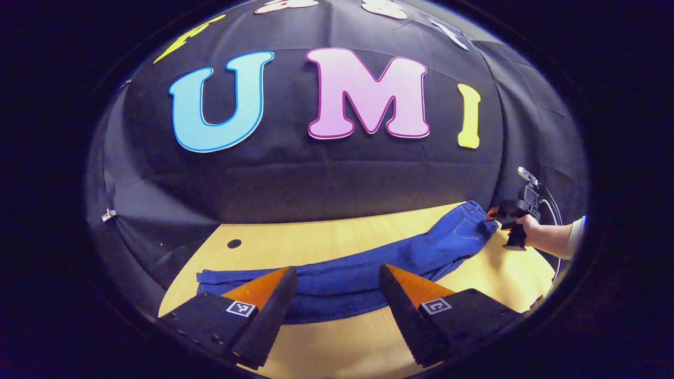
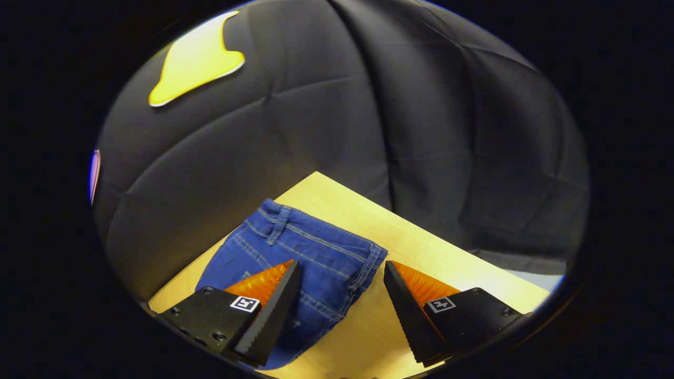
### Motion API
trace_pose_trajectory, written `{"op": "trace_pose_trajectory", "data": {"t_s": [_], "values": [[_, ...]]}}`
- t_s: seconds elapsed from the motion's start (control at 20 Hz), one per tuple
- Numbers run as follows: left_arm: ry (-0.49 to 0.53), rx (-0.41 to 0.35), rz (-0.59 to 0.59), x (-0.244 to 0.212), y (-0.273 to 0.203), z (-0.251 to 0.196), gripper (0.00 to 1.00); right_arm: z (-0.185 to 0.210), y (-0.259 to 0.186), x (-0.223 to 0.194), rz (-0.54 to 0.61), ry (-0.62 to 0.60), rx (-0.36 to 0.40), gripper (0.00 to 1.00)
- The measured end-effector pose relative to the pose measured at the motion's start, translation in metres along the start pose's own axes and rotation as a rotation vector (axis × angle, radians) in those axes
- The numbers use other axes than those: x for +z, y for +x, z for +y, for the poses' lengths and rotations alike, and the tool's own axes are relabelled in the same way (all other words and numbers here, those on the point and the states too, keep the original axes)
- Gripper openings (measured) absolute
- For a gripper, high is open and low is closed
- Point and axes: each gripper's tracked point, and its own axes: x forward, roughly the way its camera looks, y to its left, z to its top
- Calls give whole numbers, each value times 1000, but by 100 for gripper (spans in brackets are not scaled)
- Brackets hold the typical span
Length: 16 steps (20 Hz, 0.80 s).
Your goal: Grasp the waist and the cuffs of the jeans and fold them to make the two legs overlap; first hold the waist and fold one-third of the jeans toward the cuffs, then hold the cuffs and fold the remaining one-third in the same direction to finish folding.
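Blue jeans (image 1: 453, 231) lie stretched out as one long strip across the wooden table (image 1: 316, 237), cuffs to the left and waist to the right. My left gripper (image 1: 338, 271) hovers open over the leg part, nothing between its fingers. Farther off at the waist end, a hand (image 1: 533, 230) holds my right gripper (image 1: 504, 213). In the right gripper view, the right gripper (image 2: 342, 264) stands open above the waistband corner of the jeans (image 2: 310, 247). One finger is over the denim, the other over bare table (image 2: 421, 247).
The black cloth wall rises close behind the table's far edge. A small dark hole (image 1: 234, 243) sits in the tabletop at the left rear. A table corner (image 2: 316, 176) lies just beyond the waist. A cable (image 1: 553, 205) trails from the right gripper.
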Motion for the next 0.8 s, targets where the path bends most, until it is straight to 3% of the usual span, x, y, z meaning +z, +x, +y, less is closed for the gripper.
{"op": "trace_pose_trajectory", "data": {"t_s": [0.15, 0.2, 0.25, 0.4, 0.5, 0.65, 0.8], "values": [[-4, 19, 21, -3, 1, 2, 99, -4, 12, 0, -30, -2, -34, 98], [-4, 27, 29, -4, 2, 3, 99, -3, 9, -2, -37, -17, -43, 89], [-8, 33, 37, -5, 2, 4, 99, -4, 10, 0, -54, -35, -53, 96], [-13, 55, 56, -8, 2, 5, 99, 4, 14, -3, -72, -50, -52, 100], [-10, 50, 59, -7, 0, 6, 99, 7, 20, -3, -82, -41, -45, 72], [-8, 63, 72, -9, 0, 7, 99, 15, 20, -7, -56, -11, -13, 19], [-41, 63, 87, -14, -2, 4, 99, 18, 20, -8, -49, -12, 30, 11]]}}
